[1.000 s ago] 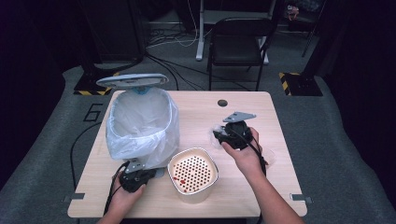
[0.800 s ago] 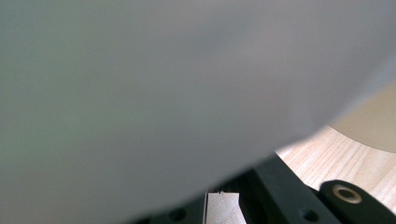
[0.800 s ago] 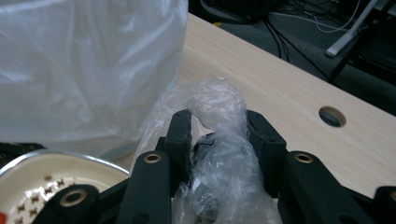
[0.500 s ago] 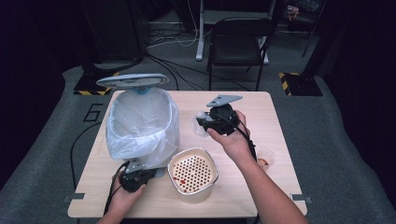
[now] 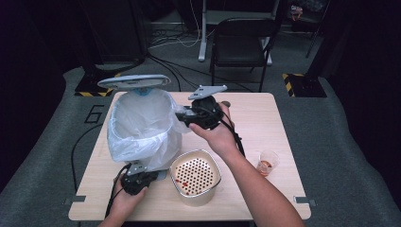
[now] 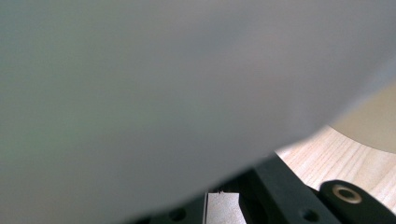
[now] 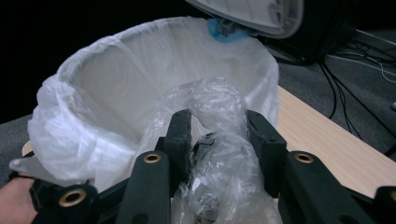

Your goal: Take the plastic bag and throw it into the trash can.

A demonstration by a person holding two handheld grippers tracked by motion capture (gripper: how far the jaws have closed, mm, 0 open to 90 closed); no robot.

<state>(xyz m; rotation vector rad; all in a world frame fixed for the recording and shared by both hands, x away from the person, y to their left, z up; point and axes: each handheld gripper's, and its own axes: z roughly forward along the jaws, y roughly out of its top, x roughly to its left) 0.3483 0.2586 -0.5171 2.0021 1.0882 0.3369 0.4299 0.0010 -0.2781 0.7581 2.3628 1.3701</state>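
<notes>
Landmark: the bin (image 5: 142,125), lined with a white bag, lid (image 5: 134,81) up at its far side, standing on the table's (image 5: 265,118) left half. Right gripper (image 5: 182,116) is raised at the bin's right rim, jaws pointing at the opening, clamped on a crumpled clear plastic wrapper (image 7: 219,135); in the right gripper view the wrapper sits between both jaws, bulging up past the tips and hanging below them, with the bin's opening right behind it. Left gripper (image 5: 135,182) rests on the table at the bin's near base, pressed against the bag; in the left gripper view the bag (image 6: 163,93) blocks the jaw tips, so can't tell whether they're wide or narrow. Cream perforated basket (image 5: 195,177) sits just right of the bin's base, red specks inside. Small clear cup (image 5: 267,162) is well to the right of the bin, near the table's edge.
</notes>
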